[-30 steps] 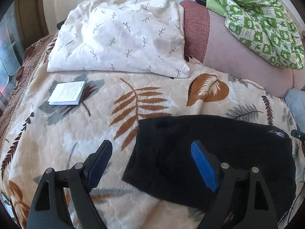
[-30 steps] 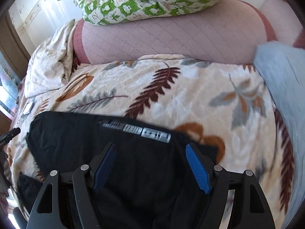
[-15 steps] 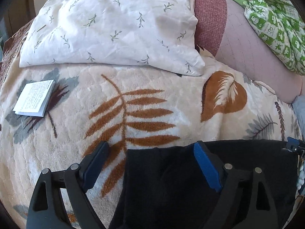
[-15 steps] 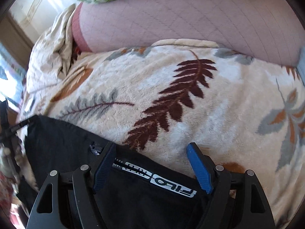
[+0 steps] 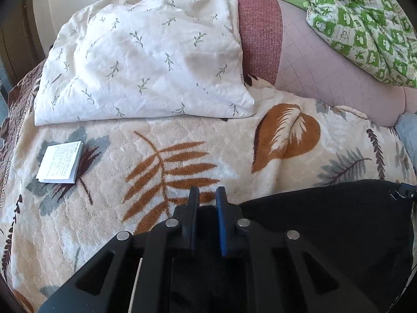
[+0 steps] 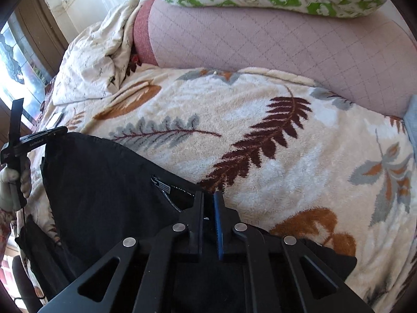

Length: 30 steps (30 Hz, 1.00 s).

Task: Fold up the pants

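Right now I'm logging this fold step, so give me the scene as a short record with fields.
garment: black pants, lying on the leaf-print blanket
left claw: shut on the pants edge
right claw: shut on the pants edge near the zipper
nearby: white pillow, booklet, green quilt

We hold both tongs low and level, the left tongs (image 5: pixel 207 195) and the right tongs (image 6: pixel 207 198) each pinched nearly shut on the pants (image 6: pixel 104 182), left hand (image 6: pixel 11 182) gloved
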Each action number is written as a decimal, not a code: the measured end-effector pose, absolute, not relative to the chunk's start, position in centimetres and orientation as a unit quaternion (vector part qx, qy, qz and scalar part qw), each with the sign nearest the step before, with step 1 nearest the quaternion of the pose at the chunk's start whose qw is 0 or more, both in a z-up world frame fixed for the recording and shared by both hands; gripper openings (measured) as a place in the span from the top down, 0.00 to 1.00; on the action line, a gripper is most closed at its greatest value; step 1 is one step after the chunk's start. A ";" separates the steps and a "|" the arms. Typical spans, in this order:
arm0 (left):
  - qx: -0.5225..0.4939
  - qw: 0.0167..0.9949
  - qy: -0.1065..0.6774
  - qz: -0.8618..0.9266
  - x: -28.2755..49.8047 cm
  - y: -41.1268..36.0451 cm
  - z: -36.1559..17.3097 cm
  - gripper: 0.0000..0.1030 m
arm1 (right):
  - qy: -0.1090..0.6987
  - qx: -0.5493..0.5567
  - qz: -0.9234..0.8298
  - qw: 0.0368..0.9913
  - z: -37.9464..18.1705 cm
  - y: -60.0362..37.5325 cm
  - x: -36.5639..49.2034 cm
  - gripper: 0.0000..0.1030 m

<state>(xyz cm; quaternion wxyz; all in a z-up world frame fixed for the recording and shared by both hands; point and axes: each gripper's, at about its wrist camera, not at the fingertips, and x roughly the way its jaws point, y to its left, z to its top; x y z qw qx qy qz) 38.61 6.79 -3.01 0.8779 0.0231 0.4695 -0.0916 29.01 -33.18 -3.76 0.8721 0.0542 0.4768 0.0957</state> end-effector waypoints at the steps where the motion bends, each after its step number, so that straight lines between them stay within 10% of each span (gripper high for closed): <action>1: 0.023 0.881 0.464 -0.094 38.0 6.9 -2.4 0.88 | 0.474 0.051 0.093 0.874 -3.4 -33.0 28.6 0.92; 14: 0.018 0.914 0.384 -0.127 25.2 8.7 4.2 0.88 | 0.462 0.012 0.073 0.884 0.1 -30.1 17.1 0.93; 30: 0.076 0.918 0.370 -0.122 9.9 9.8 0.3 0.84 | 0.475 0.143 0.044 0.867 -5.1 -35.1 1.4 0.96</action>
